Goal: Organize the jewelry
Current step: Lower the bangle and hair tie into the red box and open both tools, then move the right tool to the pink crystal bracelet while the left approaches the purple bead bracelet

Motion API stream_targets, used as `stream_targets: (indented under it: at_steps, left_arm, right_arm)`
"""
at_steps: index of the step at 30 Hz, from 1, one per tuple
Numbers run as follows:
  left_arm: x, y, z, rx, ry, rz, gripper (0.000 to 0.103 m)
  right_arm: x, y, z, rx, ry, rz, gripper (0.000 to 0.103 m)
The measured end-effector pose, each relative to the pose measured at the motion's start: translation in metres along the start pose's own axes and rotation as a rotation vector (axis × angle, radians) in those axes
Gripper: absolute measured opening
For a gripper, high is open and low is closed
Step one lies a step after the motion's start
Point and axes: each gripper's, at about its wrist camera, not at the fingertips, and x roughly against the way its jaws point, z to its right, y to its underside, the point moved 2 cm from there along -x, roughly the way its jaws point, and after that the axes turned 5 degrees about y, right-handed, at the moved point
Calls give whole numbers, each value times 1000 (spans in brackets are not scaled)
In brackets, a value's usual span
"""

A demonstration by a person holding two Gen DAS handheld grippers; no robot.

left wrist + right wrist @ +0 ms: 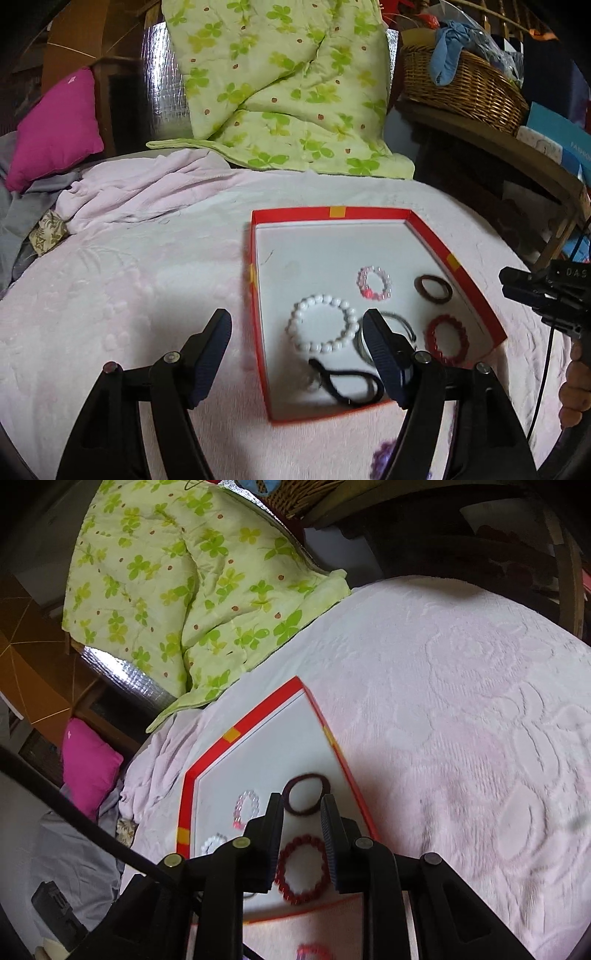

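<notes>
- Left gripper (pixel 297 328): jaws wide, empty, over near-left edge of red box (pixel 376 213).
- White bead bracelet (pixel 322 324) and black hair tie (pixel 347 384) lie inside the box; risk: a finger snags the tie.
- Right gripper (pixel 302 808): narrow gap, empty, above red bead bracelet (pixel 302 869); could nudge it.

Shallow box (pixel 436 251) on the blanket (pixel 129 295), right of centre in the left wrist view. Inside, a beaded bracelet (pixel 322 324) at the near left; behind and right of it a smaller beaded ring (pixel 373 283); further right a plain band (pixel 433 289) by the right wall; before that band another beaded bracelet (pixel 447 340). Near front wall — a cord loop (pixel 347 384). Behind the box a quilt (pixel 280 85); a cushion (pixel 55 125) far left; a basket (pixel 465 85) far right, probably on a shelf.
</notes>
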Motion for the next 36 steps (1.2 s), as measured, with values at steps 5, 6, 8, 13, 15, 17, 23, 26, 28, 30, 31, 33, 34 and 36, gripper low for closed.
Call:
stream_targets:
  at_steps: [5, 6, 8, 13, 15, 17, 23, 26, 28, 30, 31, 33, 34, 36]
  left_arm:
    - [15, 14, -2, -4, -12, -15, 74]
    - [19, 18, -3, -6, -18, -16, 74]
    - [27, 26, -4, -7, -31, -20, 74]
    - [49, 50, -4, -17, -46, -22, 74]
    - [57, 62, -3, -37, -55, -28, 74]
    - [63, 71, -3, -52, -67, -34, 74]
    - [81, 88, -9, -46, -75, -35, 74]
    - [86, 90, -13, -34, -82, -23, 74]
    - [88, 90, -15, -27, -78, -19, 74]
    - [88, 90, -17, -26, -80, -15, 74]
    - [87, 89, -17, -27, -82, -13, 74]
    - [87, 88, -18, -26, -81, -11, 74]
    - [86, 88, -18, -26, -79, -10, 75]
    - [85, 87, -19, -23, -76, -8, 74]
  right_arm:
    - [14, 17, -5, 27, -16, -10, 51]
    - [17, 21, -7, 47, -15, -5, 51]
    - [24, 29, -10, 77, -18, -6, 51]
    - [41, 57, -9, 106, -41, -33, 51]
    - [47, 68, -9, 125, -42, -39, 51]
    - [53, 80, -9, 150, -38, -45, 51]
    - [65, 109, -5, 199, -21, -74, 51]
    - [72, 118, -2, 214, -17, -77, 51]
    - [75, 122, -1, 224, -14, -80, 51]
    - [75, 124, -1, 227, -11, -80, 51]
    - [75, 125, -2, 228, -9, -81, 51]
    - [73, 124, -2, 232, -4, -81, 51]
    - [72, 124, -3, 232, -3, -83, 51]
    - [68, 122, -3, 233, 0, -88, 51]
